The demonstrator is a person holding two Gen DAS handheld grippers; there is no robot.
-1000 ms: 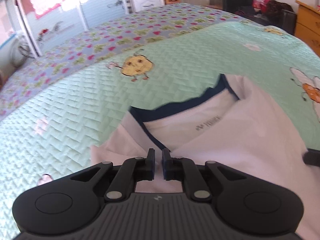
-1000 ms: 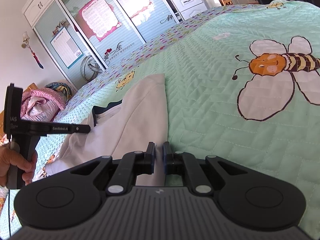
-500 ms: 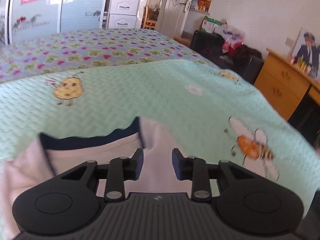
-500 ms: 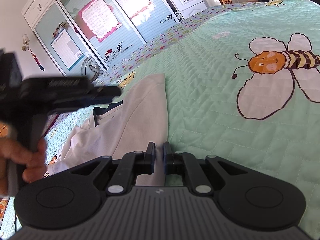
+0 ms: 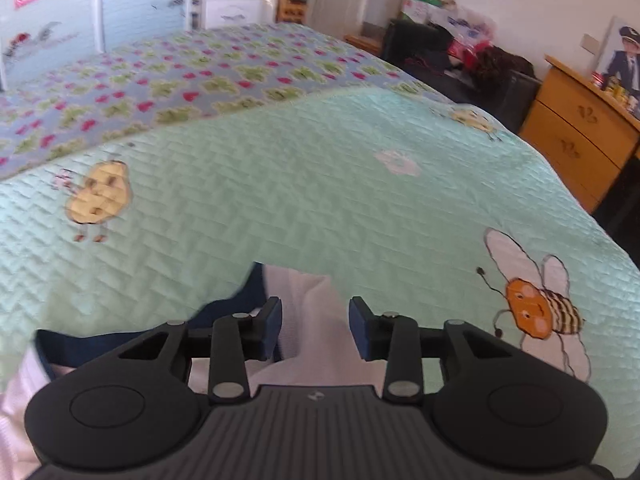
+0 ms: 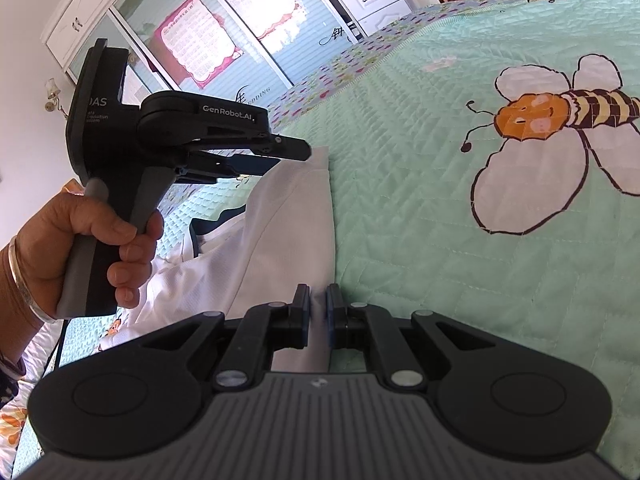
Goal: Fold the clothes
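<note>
White T-shirt (image 6: pixel 280 248), navy ribbed collar, lies on the mint quilted bedspread (image 6: pixel 440 280). Right gripper (image 6: pixel 318 312) fingers clamp its thin folded edge. Left gripper (image 5: pixel 316 328) fingers opening above fabric, gripping nothing.

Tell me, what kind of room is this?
Most likely a bedroom: a big bed with a green bee quilt, a wardrobe with sliding doors behind it, and a wooden dresser beside it.
</note>
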